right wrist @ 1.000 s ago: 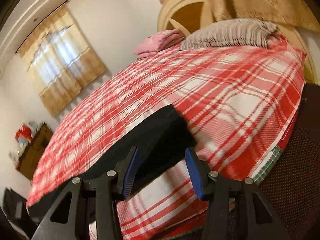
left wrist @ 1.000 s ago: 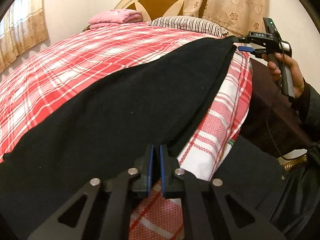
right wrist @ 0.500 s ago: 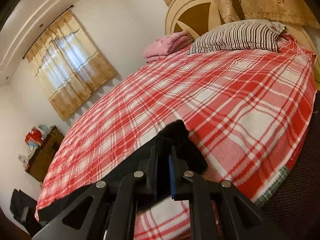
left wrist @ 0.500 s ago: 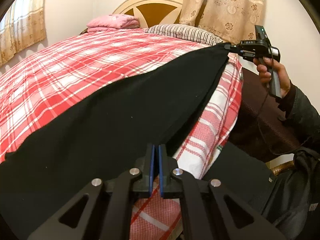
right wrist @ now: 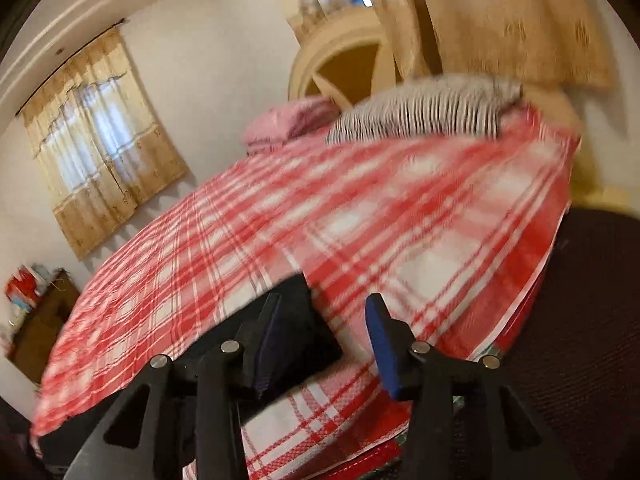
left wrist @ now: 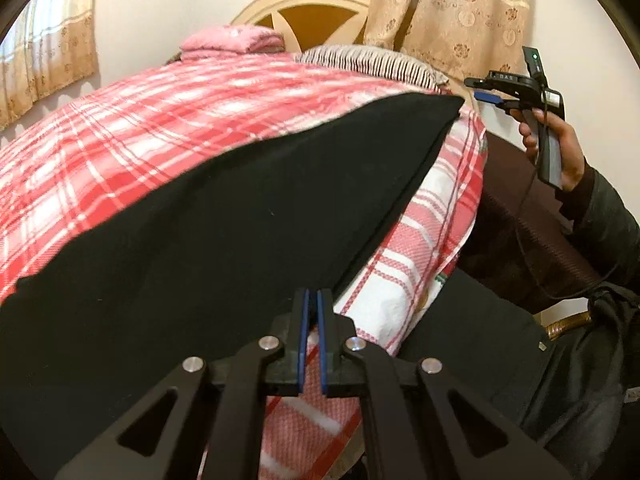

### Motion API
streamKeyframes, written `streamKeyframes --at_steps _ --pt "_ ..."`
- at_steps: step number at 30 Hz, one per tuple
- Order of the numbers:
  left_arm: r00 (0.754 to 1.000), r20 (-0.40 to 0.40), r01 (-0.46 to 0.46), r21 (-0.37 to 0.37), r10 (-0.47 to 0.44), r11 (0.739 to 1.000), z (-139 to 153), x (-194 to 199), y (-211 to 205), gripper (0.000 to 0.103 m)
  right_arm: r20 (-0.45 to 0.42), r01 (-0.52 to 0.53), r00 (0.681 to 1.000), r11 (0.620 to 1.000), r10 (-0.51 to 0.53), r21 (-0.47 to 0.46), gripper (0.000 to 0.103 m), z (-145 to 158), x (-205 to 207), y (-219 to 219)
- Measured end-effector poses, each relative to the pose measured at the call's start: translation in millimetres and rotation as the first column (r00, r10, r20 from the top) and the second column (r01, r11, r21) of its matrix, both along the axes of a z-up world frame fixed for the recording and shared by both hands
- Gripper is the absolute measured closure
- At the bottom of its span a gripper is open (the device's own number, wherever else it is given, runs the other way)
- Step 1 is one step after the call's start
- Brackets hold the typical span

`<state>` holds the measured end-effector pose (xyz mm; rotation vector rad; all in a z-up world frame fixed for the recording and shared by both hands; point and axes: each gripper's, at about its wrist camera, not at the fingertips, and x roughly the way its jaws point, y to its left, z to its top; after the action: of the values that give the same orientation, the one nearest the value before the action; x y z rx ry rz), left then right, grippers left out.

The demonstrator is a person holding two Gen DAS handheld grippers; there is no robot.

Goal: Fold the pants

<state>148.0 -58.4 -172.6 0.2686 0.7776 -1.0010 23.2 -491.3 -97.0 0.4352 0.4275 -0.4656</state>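
The black pants (left wrist: 224, 216) lay flat on the bed (left wrist: 132, 128) toward 10 o'clock — the left gripper (left wrist: 313, 300) pinched their edge; the right gripper (right wrist: 324, 336) had just opened, holding nothing

Matt black cloth pants (left wrist: 224, 216) on a coarse-woven plaid bedspread (left wrist: 168, 120) — glossy painted wooden headboard (left wrist: 320, 4).
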Motion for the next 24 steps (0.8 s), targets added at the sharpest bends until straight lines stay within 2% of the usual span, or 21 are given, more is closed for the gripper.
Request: streamKeyframes --at_steps 2,5,7,8,9,11,13,14,16,17,19,20,22,24 --pt "1.0 0.003 -0.015 -0.016 0.015 1.0 5 -1 8 0.097 -0.025 -0.12 0.993 0.992 0.119 -0.046 0.059 6 14 25" --pt "0.999 0.004 -0.033 -0.028 0.033 0.999 8 -1 14 0.096 -0.09 -0.341 0.938 0.939 0.336 -0.049 0.059 -3 42 68" --pt "0.999 0.004 -0.053 -0.029 0.053 0.998 7 1 16 0.091 -0.155 -0.422 0.899 0.904 0.409 -0.064 0.059 -15 60 95" --pt "0.998 0.002 -0.065 -0.031 0.065 0.997 7 2 17 0.085 -0.2 -0.459 0.877 0.885 0.437 -0.076 0.059 -22 69 109" --pt "0.997 0.002 -0.077 -0.033 0.077 0.996 7 3 19 0.081 -0.252 -0.49 0.853 0.867 0.456 -0.092 0.059 -30 77 122" --pt "0.993 0.012 -0.114 -0.039 0.115 0.993 7 5 24 0.055 -0.352 -0.516 0.819 0.85 0.453 -0.108 0.059 -47 86 142" --pt "0.99 0.02 -0.137 -0.054 0.139 0.989 10 6 31 0.047 -0.46 -0.535 0.763 0.843 0.453 -0.059 0.059 -71 89 150" --pt "0.988 0.023 -0.152 -0.06 0.153 0.987 11 7 36 0.047 -0.488 -0.542 0.75 0.838 0.446 -0.067 0.059 -77 86 153" --pt "0.985 0.027 -0.171 -0.07 0.173 0.983 14 8 45 0.046 -0.552 -0.578 0.724 0.8 0.413 -0.16 0.059 -82 73 169" --pt "0.98 0.031 -0.192 -0.071 0.195 0.979 15 10 52 0.043 -0.579 -0.587 0.71 0.791 0.401 -0.173 0.059 -83 69 174" --pt "0.97 0.035 -0.236 -0.068 0.238 0.969 15 13 62 0.036 -0.59 -0.593 0.697 0.791 0.408 -0.152 0.058 -81 67 175" --pt "0.964 0.035 -0.26 -0.075 0.263 0.963 16 15 70 0.036 -0.579 -0.585 0.705 0.797 0.41 -0.147 0.058 -77 67 174" --pt "0.954 0.031 -0.296 -0.077 0.299 0.952 16 19 81 0.036 -0.524 -0.564 0.741 0.812 0.42 -0.146 0.059 -65 66 174" --pt "0.934 0.043 -0.352 -0.071 0.356 0.933 16 22 94 0.036 -0.464 -0.578 0.755 0.804 0.463 -0.139 0.059 -54 67 179"
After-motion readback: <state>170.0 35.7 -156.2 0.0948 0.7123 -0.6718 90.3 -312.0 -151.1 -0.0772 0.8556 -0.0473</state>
